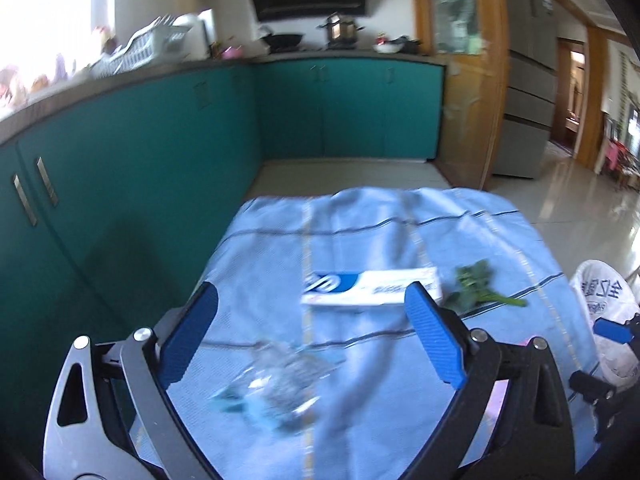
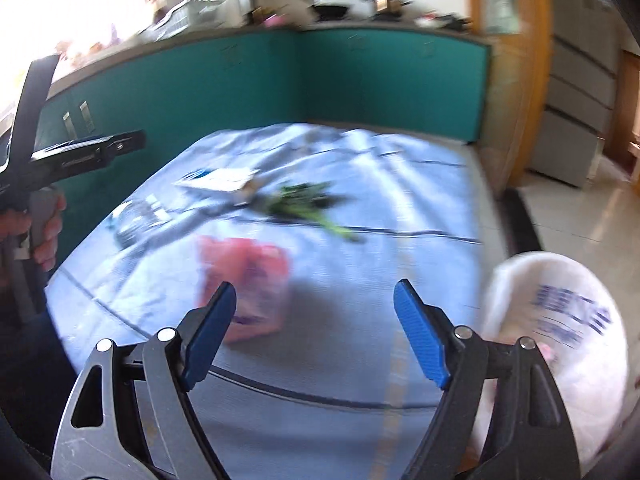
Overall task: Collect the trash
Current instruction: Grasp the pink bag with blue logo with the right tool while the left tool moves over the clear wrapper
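Note:
A table with a light blue cloth [image 1: 360, 232] holds the trash. In the left wrist view, my left gripper [image 1: 312, 304] is open and empty above a crumpled clear wrapper [image 1: 276, 384]; a white and blue box [image 1: 372, 288] and a green vegetable scrap [image 1: 480, 284] lie beyond. In the right wrist view, my right gripper [image 2: 314, 300] is open and empty just before a pink packet [image 2: 248, 284]. The box [image 2: 220, 180], greens [image 2: 308, 200] and wrapper [image 2: 136, 216] lie farther back. A white plastic bag [image 2: 560, 340] hangs at the table's right edge.
Teal kitchen cabinets [image 1: 160, 140] run along the left and back, with a counter of dishes and pots [image 1: 340, 32]. A grey fridge [image 1: 528, 80] and tiled floor [image 1: 580, 192] lie right. The left gripper and hand [image 2: 44, 184] show at the right view's left edge.

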`<state>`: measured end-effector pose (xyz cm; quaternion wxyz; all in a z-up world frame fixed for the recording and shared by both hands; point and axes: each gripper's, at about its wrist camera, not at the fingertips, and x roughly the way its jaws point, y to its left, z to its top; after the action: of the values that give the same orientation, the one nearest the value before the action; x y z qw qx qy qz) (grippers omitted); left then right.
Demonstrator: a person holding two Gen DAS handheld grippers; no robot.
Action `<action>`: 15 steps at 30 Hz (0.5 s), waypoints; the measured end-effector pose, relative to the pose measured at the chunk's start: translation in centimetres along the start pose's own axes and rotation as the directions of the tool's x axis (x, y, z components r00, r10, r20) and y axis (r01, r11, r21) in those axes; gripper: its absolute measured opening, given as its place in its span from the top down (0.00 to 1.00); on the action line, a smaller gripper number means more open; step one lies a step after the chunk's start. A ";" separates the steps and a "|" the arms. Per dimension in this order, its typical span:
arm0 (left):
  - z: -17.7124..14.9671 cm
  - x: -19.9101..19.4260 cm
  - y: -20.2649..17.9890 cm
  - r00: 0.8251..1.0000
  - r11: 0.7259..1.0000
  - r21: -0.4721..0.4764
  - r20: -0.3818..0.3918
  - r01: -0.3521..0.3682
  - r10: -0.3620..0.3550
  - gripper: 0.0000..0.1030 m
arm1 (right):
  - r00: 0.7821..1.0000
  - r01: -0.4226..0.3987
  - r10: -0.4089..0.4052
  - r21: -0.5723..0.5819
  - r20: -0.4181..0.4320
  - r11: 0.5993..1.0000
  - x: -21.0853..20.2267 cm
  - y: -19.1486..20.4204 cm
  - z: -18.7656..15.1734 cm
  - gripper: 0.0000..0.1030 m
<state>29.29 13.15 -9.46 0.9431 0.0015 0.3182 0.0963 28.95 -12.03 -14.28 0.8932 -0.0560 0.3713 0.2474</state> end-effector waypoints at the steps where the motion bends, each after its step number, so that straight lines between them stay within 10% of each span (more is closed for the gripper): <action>1: -0.3 0.2 0.8 1.000 1.000 -0.011 -0.014 -0.003 0.002 0.09 | 1.000 -0.012 0.012 -0.013 -0.009 1.000 0.5 0.6 0.2 0.23; 15: -4.4 3.8 1.2 0.986 0.998 0.059 -0.165 0.001 0.009 0.08 | 0.996 -0.004 0.001 -0.033 -0.085 0.999 5.9 3.5 0.2 0.22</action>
<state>29.40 14.77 -15.16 0.9129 0.0219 0.3979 0.0885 30.92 -6.58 -17.93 0.8751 -0.0808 0.4051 0.2521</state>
